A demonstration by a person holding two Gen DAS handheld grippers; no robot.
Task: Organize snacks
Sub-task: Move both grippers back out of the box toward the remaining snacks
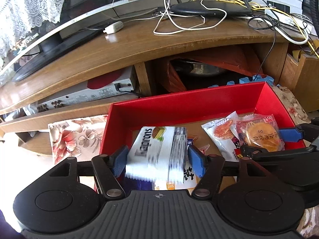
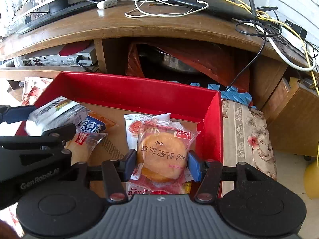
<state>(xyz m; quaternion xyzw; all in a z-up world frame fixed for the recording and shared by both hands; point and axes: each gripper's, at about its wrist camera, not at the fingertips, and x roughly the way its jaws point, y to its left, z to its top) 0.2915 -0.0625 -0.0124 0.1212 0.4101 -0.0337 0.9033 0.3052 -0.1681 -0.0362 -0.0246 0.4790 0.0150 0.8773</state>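
Note:
A red box sits on a floral cloth and holds several snack packs; it also shows in the right wrist view. My left gripper is shut on a white wafer pack, held over the box's left part; that pack also shows in the right wrist view. My right gripper is shut on a clear pack with a round orange cake, over the box's right part; the cake also shows in the left wrist view. Other packs lie on the box floor.
A wooden TV stand is behind the box, with a monitor base, a black router and tangled cables on top. A silver player sits on its shelf. A wooden box stands at the right.

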